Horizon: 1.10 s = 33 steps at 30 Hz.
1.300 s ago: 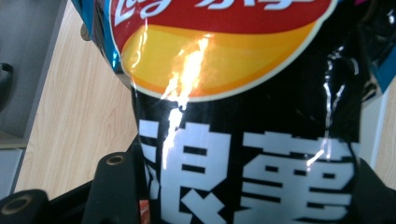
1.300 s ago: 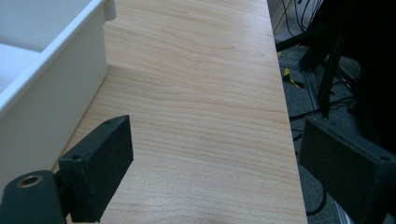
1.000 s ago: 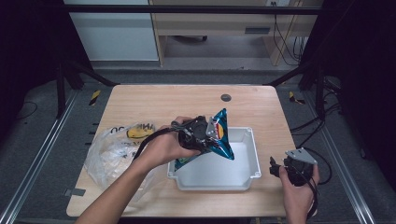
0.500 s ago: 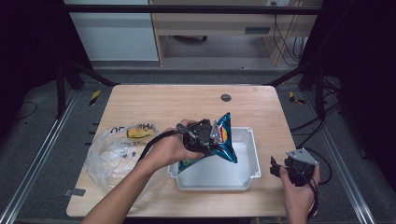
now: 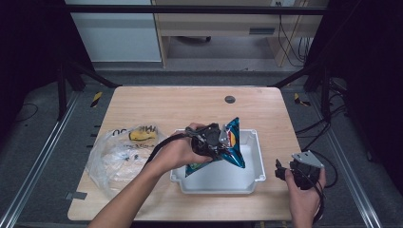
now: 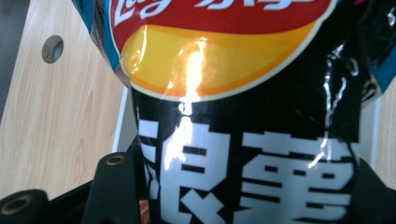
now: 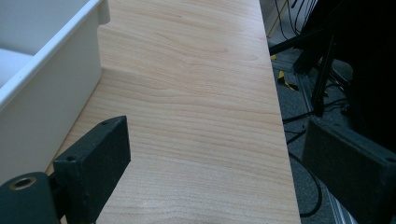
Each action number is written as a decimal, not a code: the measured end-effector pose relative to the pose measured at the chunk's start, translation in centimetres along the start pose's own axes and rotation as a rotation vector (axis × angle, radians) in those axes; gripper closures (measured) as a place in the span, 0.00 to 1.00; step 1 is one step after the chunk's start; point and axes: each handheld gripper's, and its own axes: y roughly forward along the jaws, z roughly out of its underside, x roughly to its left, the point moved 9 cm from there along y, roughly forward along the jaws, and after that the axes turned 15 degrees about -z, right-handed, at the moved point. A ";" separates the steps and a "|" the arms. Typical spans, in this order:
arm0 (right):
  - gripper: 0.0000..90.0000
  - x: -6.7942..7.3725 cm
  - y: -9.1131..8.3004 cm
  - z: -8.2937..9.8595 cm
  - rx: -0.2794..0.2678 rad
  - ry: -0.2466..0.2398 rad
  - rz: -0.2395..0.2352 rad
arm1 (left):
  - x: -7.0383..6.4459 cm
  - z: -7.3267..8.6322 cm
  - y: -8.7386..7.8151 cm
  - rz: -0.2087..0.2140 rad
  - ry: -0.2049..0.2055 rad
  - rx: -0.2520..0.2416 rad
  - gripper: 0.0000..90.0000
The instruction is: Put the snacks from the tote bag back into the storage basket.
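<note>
A Lay's chip bag (image 5: 234, 146), teal and black with a red and yellow logo, hangs tilted over the left part of the white tray (image 5: 256, 164). My left gripper (image 5: 212, 138) is shut on it from the left. In the left gripper view the bag's (image 6: 243, 116) black front with white characters sits between the jaws, pressed against one black finger (image 6: 112, 184). My right gripper (image 5: 285, 173) rests by the table's front right edge, right of the tray. In the right gripper view its jaws stand wide apart over bare wood, open and holding nothing.
A crumpled clear plastic bag (image 5: 116, 156) holding a yellow item (image 5: 141, 135) lies on the table's left side. A small round hole (image 5: 230, 99) marks the far middle of the wooden table (image 5: 190, 107). The tray's wall (image 7: 46, 70) stands left of the right gripper. Cables lie on the floor beyond the right edge.
My left gripper has carried the chip bag a little to the right, farther over the tray. The right gripper has hardly moved.
</note>
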 end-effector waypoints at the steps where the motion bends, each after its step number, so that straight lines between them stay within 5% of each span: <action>1: 0.10 0.0 0.0 0.0 0.000 -0.002 0.001 | 0.0 0.0 0.1 -0.001 0.004 0.006 0.48; 20: 0.10 0.1 0.0 -0.1 0.000 -0.007 0.000 | -1.3 0.6 1.4 0.008 0.033 0.024 0.48; 33: 0.10 0.3 0.2 -0.1 0.006 -0.018 -0.003 | -1.9 1.8 1.9 0.018 0.014 0.026 0.48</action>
